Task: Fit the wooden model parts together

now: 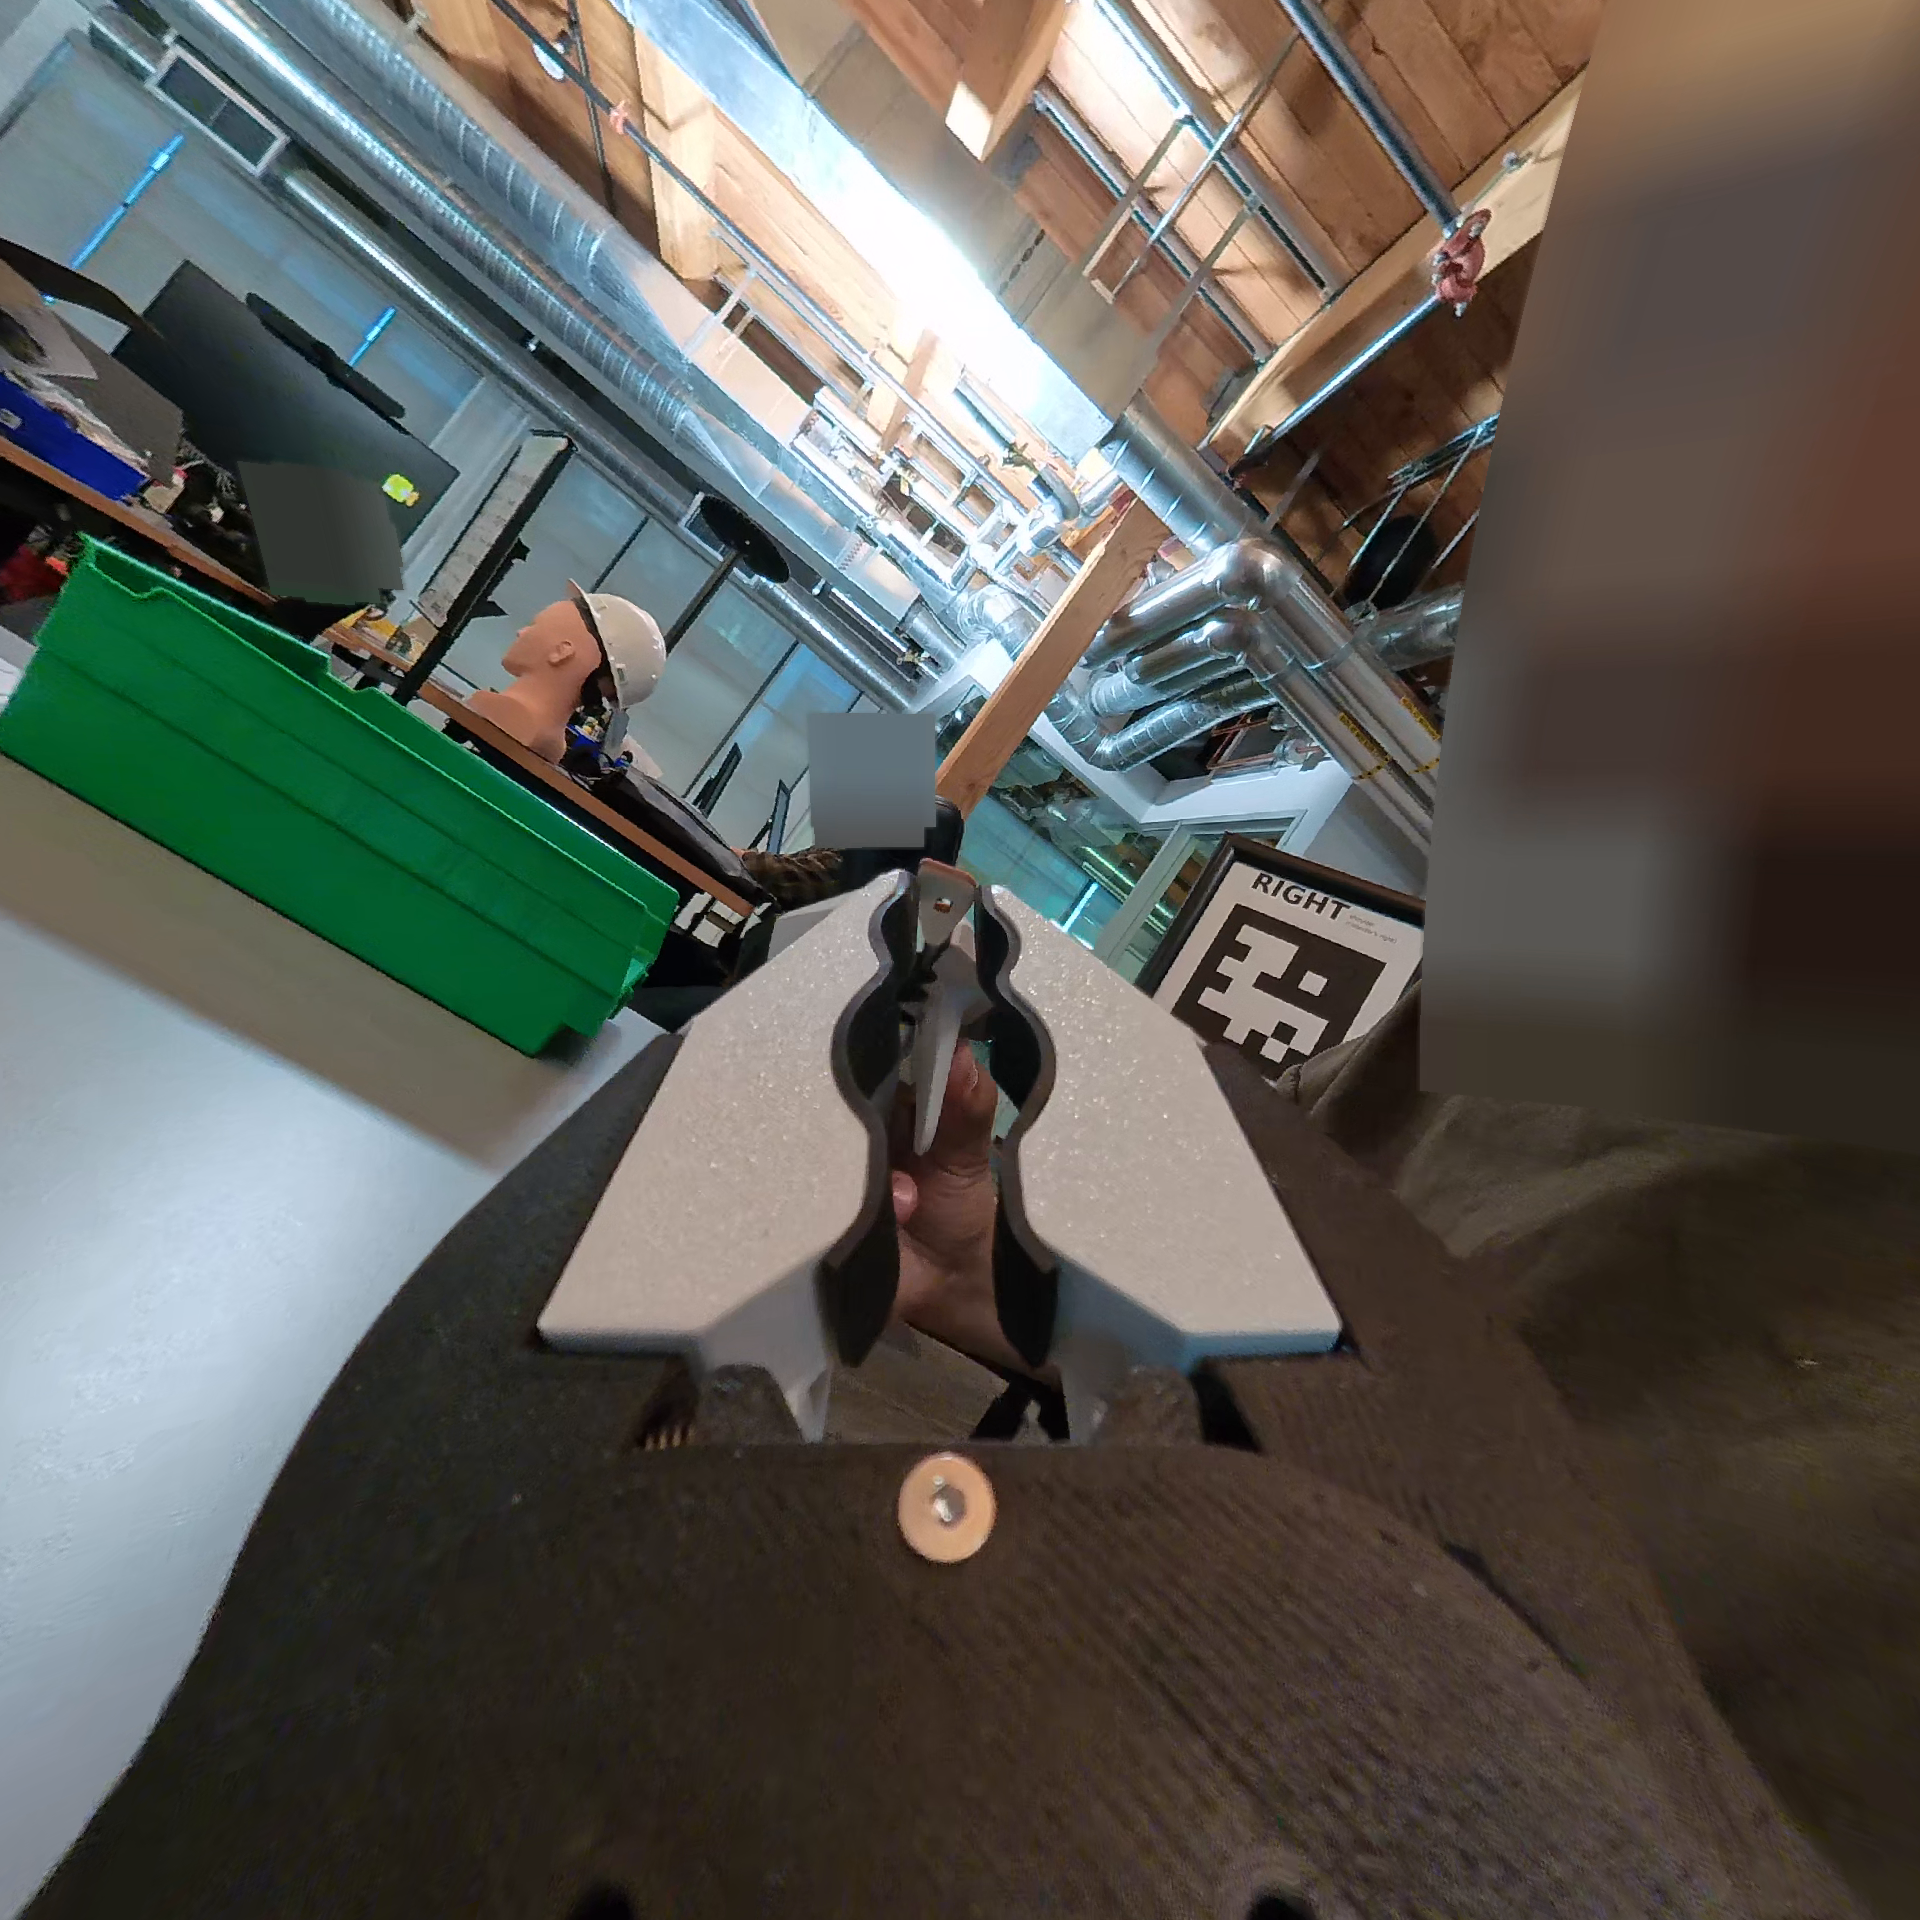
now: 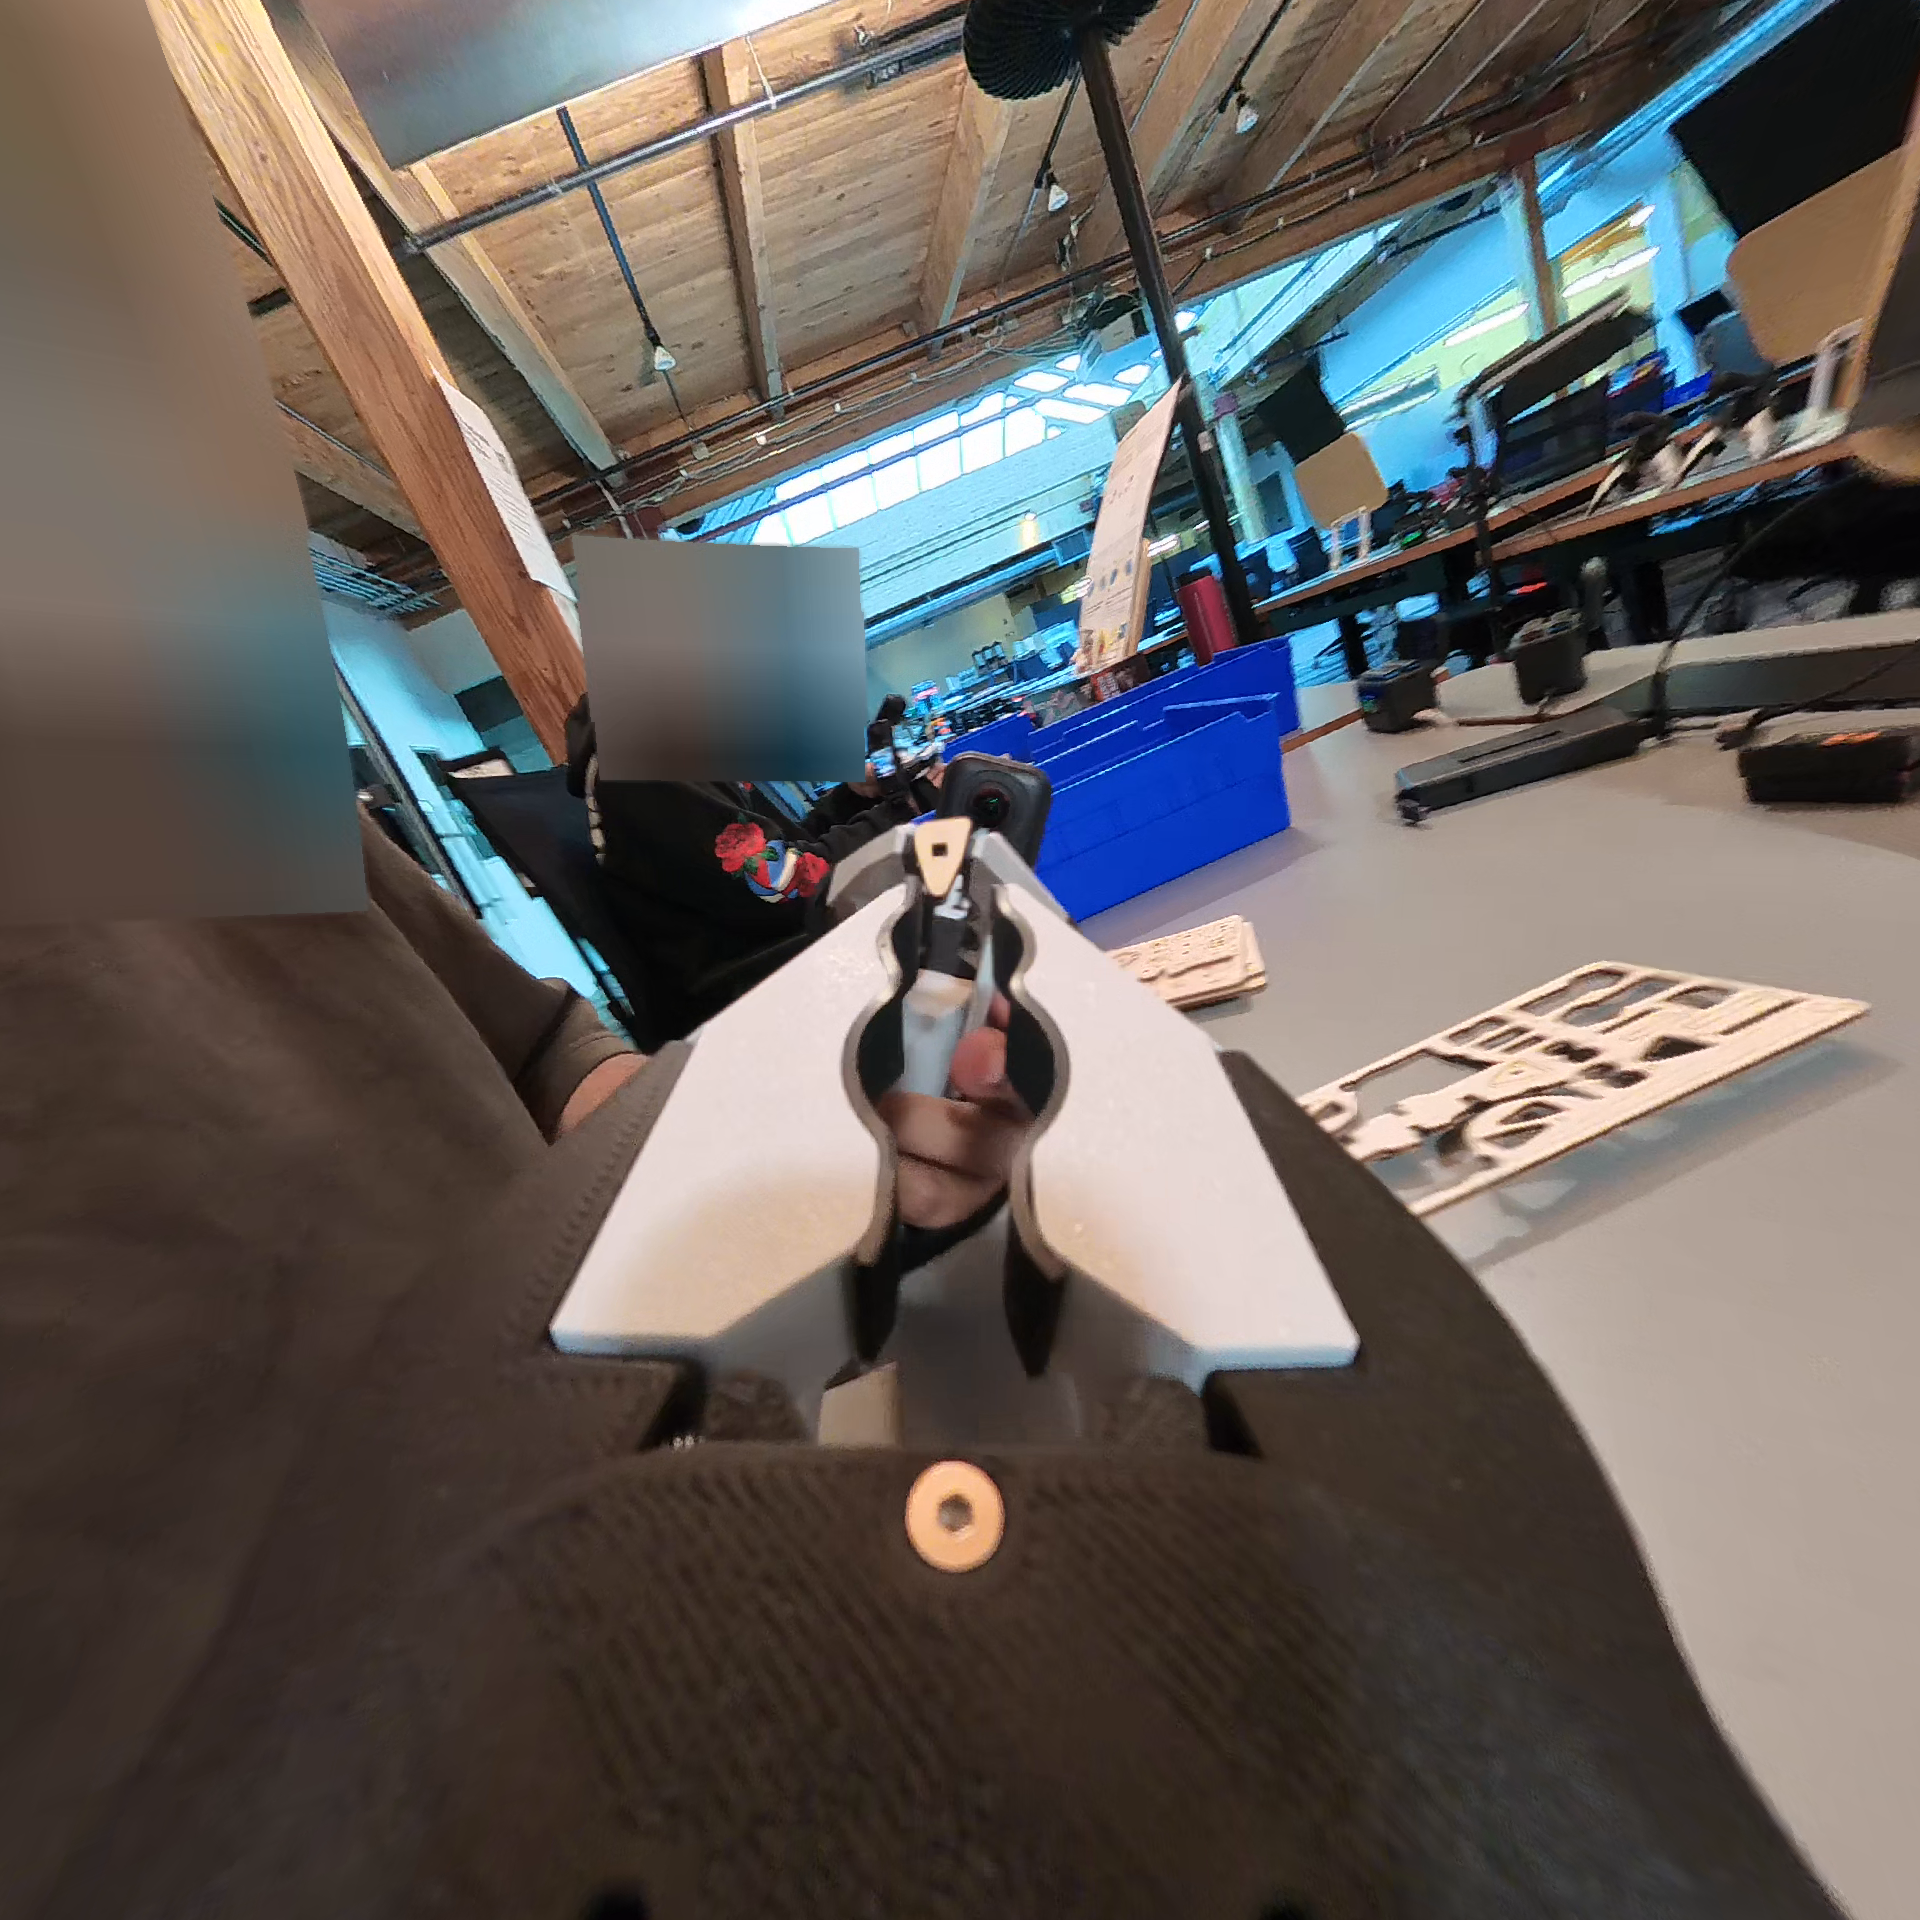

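My two grippers are raised above the table and point at each other, tip to tip. My left gripper [image 1: 940, 904] is shut on a small flat wooden part [image 1: 943, 896] that sticks out at its tips. My right gripper [image 2: 940, 868] is shut on a small pale wooden part [image 2: 940, 847] with a square hole. I cannot tell whether the two parts touch. Through each gripper's gap I see the other gripper's grey finger [image 1: 935, 1060] and a hand [image 2: 951, 1132]. The left gripper's camera [image 2: 992, 800] shows just behind the right tips.
A punched-out wooden sheet [image 2: 1579, 1070] and a small stack of wooden sheets [image 2: 1195, 961] lie on the grey table [image 2: 1558, 1351] to the right. Blue bins [image 2: 1164, 779] stand beyond them. A green bin [image 1: 312, 790] stands on the table at the left. A person sits behind. Only a small space, under 4 cm, lies between the two pairs of fingers.
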`<state>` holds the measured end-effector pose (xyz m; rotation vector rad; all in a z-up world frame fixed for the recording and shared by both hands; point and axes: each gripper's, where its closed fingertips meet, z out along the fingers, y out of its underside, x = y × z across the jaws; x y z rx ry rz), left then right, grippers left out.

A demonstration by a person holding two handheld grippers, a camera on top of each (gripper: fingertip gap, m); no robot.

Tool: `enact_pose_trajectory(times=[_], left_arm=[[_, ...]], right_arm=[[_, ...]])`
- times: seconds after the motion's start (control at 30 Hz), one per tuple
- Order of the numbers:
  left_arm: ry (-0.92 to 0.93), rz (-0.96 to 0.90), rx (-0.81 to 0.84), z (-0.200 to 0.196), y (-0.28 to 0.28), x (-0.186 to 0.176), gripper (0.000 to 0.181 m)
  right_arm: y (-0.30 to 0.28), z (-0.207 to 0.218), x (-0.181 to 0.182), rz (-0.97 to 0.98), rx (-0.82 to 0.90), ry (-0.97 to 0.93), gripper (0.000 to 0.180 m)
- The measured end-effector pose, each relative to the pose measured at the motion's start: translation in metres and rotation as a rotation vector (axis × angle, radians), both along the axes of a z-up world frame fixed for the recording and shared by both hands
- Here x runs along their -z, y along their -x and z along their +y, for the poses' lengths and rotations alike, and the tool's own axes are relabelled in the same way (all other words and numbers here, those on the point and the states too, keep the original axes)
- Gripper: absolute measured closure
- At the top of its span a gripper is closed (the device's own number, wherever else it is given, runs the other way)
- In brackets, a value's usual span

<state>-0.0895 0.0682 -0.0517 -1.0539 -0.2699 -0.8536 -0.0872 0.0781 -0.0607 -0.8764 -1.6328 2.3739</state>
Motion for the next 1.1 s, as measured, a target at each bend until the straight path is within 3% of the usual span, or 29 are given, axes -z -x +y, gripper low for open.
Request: enact_pose_trajectory(times=[0.3,0.5,0.7,0.9,1.1], left_arm=[[0.185,0.097,-0.128,0.014,0.024,0.020,0.174],[0.454,0.156,-0.097,0.043,0.023,0.060,0.174],[0.697,0.222,-0.026,0.056,0.016,0.102,0.174],[0.809,0.206,0.057,0.058,0.006,0.124,0.174],[0.850,0.205,0.095,0.058,-0.001,0.135,0.173]], right_arm=[[0.012,0.078,-0.001,0.024,0.322,-0.086,0.173],[-0.001,0.094,0.040,-0.140,0.465,-0.309,0.172],[-0.039,0.079,0.094,-0.332,0.458,-0.518,0.171],[-0.053,0.059,0.136,-0.486,0.333,-0.642,0.173],[-0.051,0.059,0.142,-0.498,0.335,-0.664,0.174]])
